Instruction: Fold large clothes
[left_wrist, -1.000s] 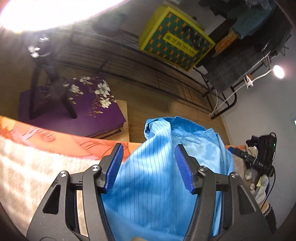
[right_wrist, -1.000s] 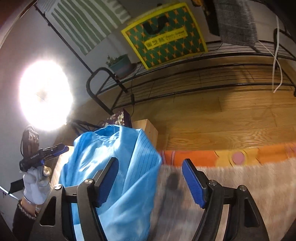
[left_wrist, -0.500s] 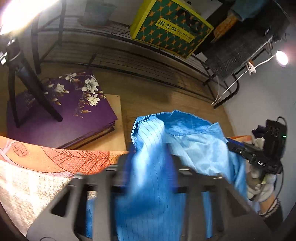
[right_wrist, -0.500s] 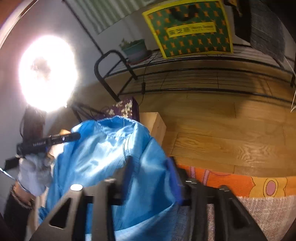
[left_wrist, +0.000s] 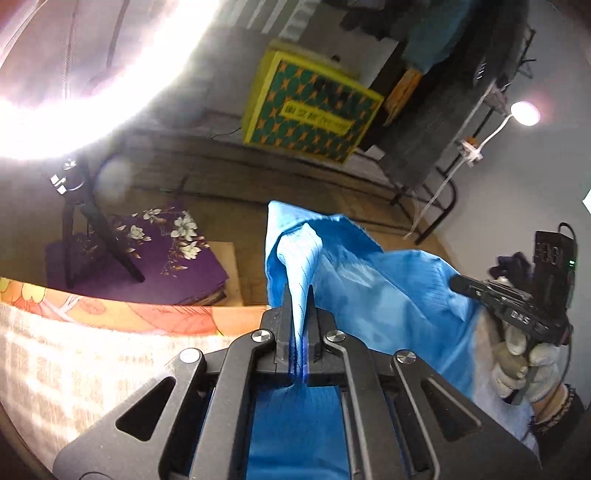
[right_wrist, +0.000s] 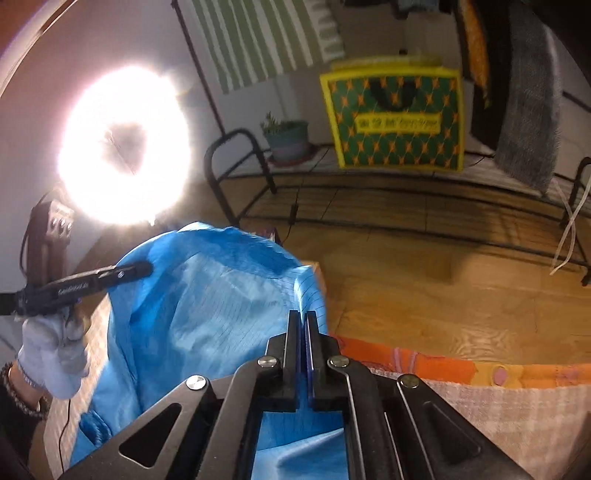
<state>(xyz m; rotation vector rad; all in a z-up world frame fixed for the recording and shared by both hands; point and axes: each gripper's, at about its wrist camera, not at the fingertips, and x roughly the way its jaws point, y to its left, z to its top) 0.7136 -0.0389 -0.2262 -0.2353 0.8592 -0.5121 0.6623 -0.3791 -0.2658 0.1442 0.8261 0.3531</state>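
- Clearly thin, light and slippery, the blue garment (left_wrist: 388, 291) drapes limply.
- Left hand-held gripper (left_wrist: 299, 325) is clamped on its 12 o'clock edge.
- Right hand-held gripper (right_wrist: 302, 332) likewise pinches cloth; hems suit best.

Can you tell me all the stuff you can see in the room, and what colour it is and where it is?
blue garment: one, blue, lifted, pinched by both grippers
blanket: one, pale with orange border, under the garment
bag: one, green and yellow, on the rack
metal rack: one, black, by the wall
potted plant: one, green, on the rack's left end
ring light: one, bright white, left
purple box: one, purple with flowers, on the floor
left gripper: black, shut on the garment
right gripper: black, shut on the garment
gloved hand: white glove, holding the right gripper
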